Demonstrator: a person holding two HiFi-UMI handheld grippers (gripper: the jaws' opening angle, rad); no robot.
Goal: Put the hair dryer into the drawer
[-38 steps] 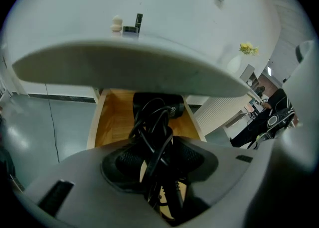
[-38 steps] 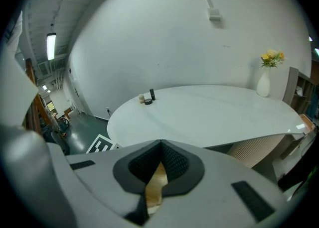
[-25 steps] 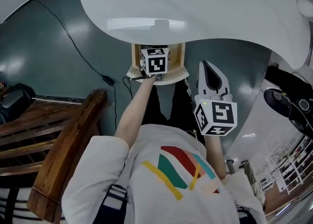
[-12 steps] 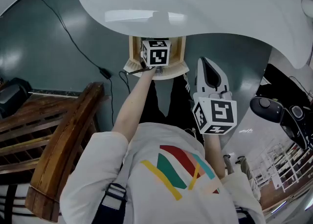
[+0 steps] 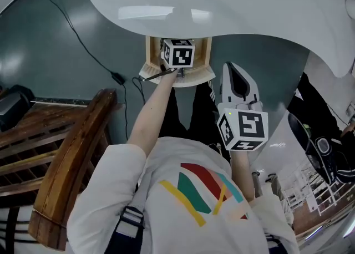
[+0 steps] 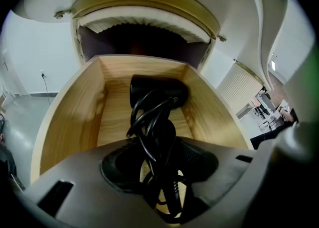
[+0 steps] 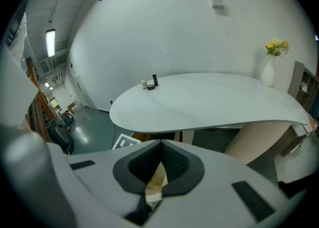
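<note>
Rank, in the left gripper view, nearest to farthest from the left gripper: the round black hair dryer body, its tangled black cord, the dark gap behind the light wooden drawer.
1. Tangled black cord: held between the left gripper's jaws.
2. Round black hair dryer body: mid-drawer.
3. Dark gap: behind the light wooden drawer, farthest back.

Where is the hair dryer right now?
In the left gripper view, the black hair dryer is inside the open wooden drawer, its head near the back wall, with its handle and cord held by the left gripper.
</note>
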